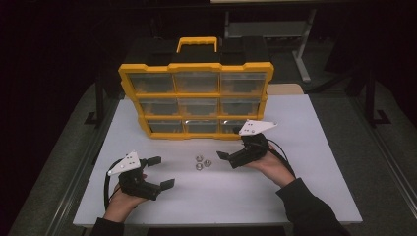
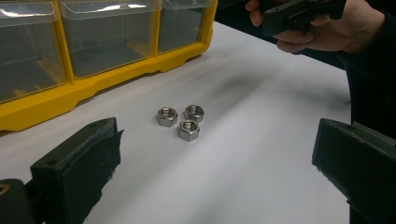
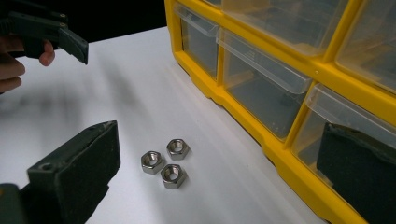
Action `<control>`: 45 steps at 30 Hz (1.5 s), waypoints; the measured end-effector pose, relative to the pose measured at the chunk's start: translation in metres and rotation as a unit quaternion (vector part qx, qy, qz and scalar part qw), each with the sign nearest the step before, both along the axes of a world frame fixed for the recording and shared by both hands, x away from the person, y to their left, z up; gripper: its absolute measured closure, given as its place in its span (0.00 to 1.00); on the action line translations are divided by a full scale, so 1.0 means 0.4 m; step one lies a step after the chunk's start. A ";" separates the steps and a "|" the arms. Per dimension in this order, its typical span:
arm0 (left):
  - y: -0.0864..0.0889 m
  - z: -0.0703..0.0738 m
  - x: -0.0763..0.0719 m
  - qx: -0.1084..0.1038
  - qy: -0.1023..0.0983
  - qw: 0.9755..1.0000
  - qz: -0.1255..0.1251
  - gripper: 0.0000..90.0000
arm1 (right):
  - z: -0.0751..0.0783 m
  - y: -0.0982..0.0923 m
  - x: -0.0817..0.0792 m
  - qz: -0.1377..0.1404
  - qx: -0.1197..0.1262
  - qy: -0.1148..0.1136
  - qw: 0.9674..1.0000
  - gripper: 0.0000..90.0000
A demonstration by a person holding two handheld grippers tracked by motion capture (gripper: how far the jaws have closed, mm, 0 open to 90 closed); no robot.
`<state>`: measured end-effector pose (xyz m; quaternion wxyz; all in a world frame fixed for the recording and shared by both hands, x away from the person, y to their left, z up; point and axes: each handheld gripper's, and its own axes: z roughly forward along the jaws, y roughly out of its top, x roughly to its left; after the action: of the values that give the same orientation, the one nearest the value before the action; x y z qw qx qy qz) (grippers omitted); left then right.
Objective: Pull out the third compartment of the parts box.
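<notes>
So we've got three steel hex nuts (image 1: 202, 162) sitting in a tight little cluster on the white table (image 1: 295, 196), touching or very nearly touching each other, just in front of the yellow organizer (image 1: 195, 101). That organizer stands upright at the far side of the table, with a grid of clear plastic drawers (image 1: 198, 106) and a yellow carry handle (image 1: 196, 44) on top.

Our left tool (image 1: 157, 172) is off to the left of the nuts, near but clearly apart from them, with both black jaws spread wide and nothing between them. In the left gripper view the nuts (image 2: 180, 121) lie on the table ahead of that gap, and the bottom row of drawers (image 2: 100, 39) runs along the top left.

Our right tool (image 1: 222, 156) sits just to the right of the nuts, pointing at them, in front of the organizer's lower right corner. Its jaws are wide apart too and it's got hold of nothing. In the right gripper view the nuts (image 3: 166, 163) are on the table between the jaws but farther out, not touched, with the organizer's yellow frame (image 3: 280, 149) right beside on that view's right.

Both hands (image 1: 268, 167) rest low near the table.
</notes>
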<state>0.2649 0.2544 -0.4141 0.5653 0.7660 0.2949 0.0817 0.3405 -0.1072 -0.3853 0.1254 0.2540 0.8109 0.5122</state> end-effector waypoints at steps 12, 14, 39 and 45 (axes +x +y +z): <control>-0.001 -0.001 0.001 0.001 -0.002 1.000 -0.002 0.01 | -0.008 0.015 -0.002 0.007 -0.035 -0.014 0.999 0.00; -0.001 -0.002 0.001 0.006 -0.003 1.000 -0.005 0.01 | -0.009 0.020 -0.003 0.008 -0.050 -0.016 0.999 0.00; -0.003 0.000 -0.005 0.001 -0.001 1.000 -0.002 0.01 | -0.028 0.047 -0.007 0.017 -0.109 -0.044 0.993 0.00; 0.001 0.001 -0.005 0.004 -0.003 1.000 -0.002 0.01 | -0.028 0.047 -0.008 0.013 -0.113 -0.051 0.992 0.00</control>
<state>0.2631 0.2548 -0.4137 0.5632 0.7685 0.2919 0.0840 0.3373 -0.0884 -0.3964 0.1876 0.2009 0.8595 0.4309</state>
